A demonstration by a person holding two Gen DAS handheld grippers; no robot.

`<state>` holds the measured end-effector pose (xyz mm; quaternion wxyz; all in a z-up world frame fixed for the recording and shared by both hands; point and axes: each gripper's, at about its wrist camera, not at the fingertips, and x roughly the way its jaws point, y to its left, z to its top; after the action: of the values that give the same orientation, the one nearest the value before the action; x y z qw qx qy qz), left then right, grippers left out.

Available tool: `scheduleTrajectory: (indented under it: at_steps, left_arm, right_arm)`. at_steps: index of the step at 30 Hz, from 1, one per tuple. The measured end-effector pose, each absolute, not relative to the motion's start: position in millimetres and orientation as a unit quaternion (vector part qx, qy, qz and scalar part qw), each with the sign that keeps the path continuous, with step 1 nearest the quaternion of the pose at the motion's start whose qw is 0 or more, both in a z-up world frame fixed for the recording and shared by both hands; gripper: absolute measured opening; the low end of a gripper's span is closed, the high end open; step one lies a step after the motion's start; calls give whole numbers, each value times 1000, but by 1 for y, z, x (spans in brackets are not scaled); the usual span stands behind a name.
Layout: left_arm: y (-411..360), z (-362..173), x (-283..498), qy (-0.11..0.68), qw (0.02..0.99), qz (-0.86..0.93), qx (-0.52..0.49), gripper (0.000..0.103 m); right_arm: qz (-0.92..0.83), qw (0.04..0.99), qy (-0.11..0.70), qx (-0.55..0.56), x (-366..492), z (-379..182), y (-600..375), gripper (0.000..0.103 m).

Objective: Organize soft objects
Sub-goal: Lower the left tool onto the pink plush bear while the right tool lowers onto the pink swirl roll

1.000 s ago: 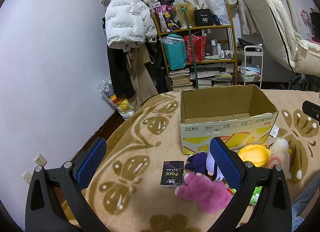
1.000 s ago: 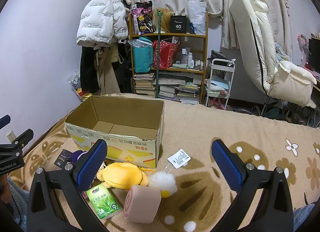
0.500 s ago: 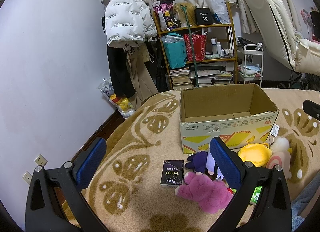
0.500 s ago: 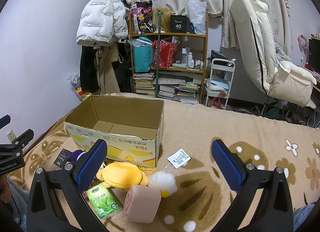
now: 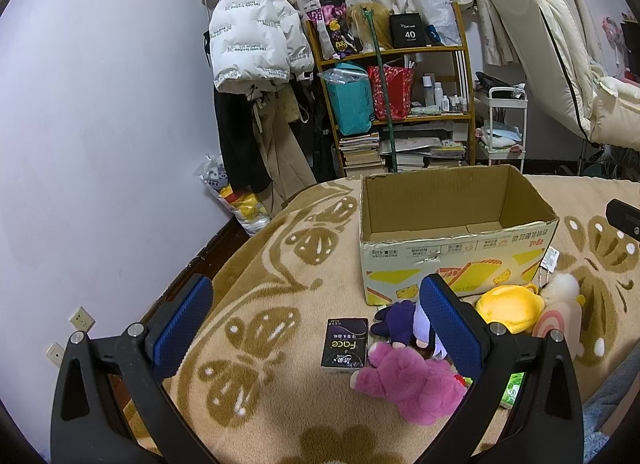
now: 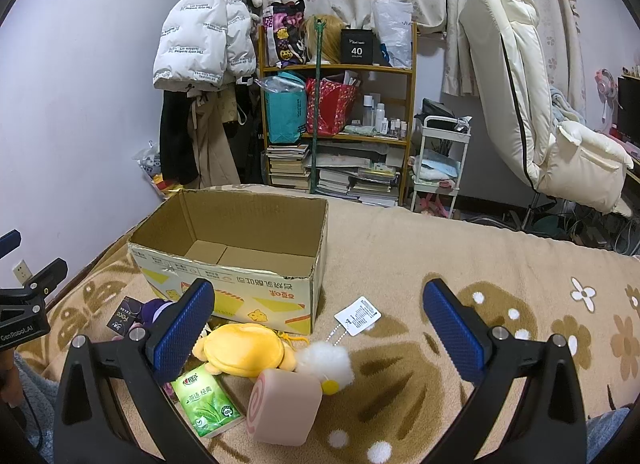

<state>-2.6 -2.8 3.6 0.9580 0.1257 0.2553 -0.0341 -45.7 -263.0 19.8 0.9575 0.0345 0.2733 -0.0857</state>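
An open empty cardboard box [image 5: 452, 252] [image 6: 240, 276] stands on the blanket. In front of it lie a pink plush [image 5: 404, 380], a purple plush [image 5: 396, 318] [image 6: 158, 310], a yellow plush [image 5: 506, 306] [image 6: 244, 350], a pink roll cushion [image 5: 558, 318] [image 6: 284, 406] and a white pompom [image 6: 326, 360] with a paper tag [image 6: 358, 316]. My left gripper [image 5: 316, 328] is open and empty, above the blanket left of the toys. My right gripper [image 6: 318, 338] is open and empty, above the yellow plush and roll.
A black Face packet [image 5: 346, 344] [image 6: 122, 318] and a green tea packet [image 6: 206, 404] lie among the toys. Behind the bed are a cluttered shelf [image 6: 340, 123], hanging coats [image 5: 256, 75], a white cart [image 6: 438, 159] and a cream recliner [image 6: 532, 111].
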Motion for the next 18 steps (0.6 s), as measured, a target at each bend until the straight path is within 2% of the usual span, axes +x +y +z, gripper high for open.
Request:
scheduleTrajectory:
  at_steps: [18]
  left_arm:
    - [-20, -19, 13, 318, 936, -59, 141, 102]
  right_arm:
    - [-63, 951, 299, 56, -41, 5, -261, 103]
